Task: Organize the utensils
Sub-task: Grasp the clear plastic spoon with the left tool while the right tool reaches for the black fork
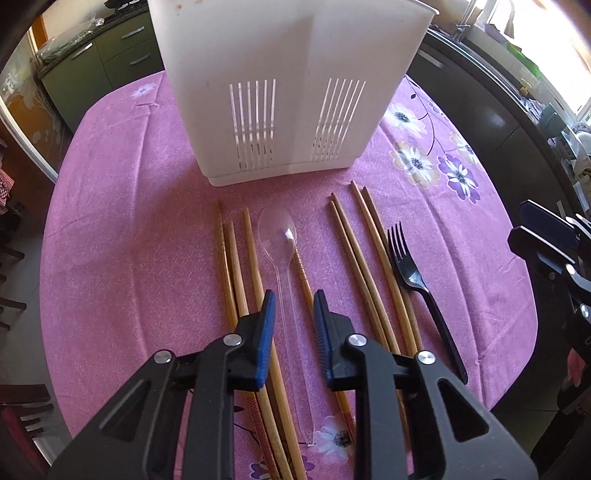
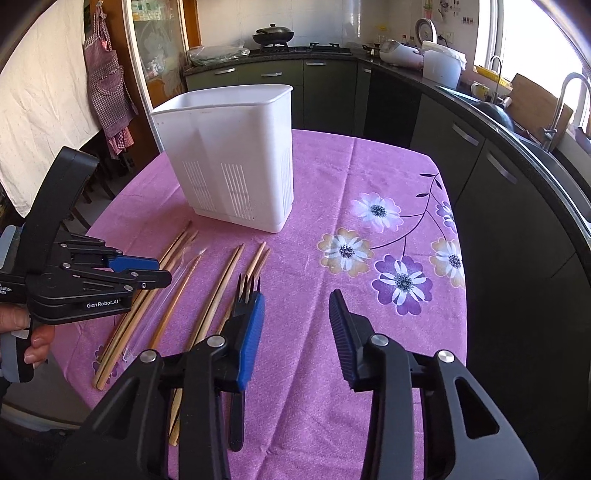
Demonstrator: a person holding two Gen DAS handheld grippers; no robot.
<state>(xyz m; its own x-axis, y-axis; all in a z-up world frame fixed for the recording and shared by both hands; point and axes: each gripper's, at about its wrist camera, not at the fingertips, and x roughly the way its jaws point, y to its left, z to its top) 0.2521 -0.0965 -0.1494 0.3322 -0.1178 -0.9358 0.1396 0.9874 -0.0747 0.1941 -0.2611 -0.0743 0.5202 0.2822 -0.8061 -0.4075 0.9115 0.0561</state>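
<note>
A white slotted utensil holder (image 1: 288,92) stands at the back of the table; it also shows in the right wrist view (image 2: 236,155). Several wooden chopsticks (image 1: 236,273), a clear plastic spoon (image 1: 279,236) and a black plastic fork (image 1: 413,280) lie in a row in front of it. My left gripper (image 1: 294,299) is open, its fingers either side of the spoon's handle, just above it. My right gripper (image 2: 297,299) is open and empty above the cloth, right of the fork (image 2: 245,295).
A pink flowered tablecloth (image 2: 369,177) covers the round table. Dark kitchen cabinets and a counter with a sink (image 2: 495,107) run along the right. A stove with a wok (image 2: 273,35) is at the back.
</note>
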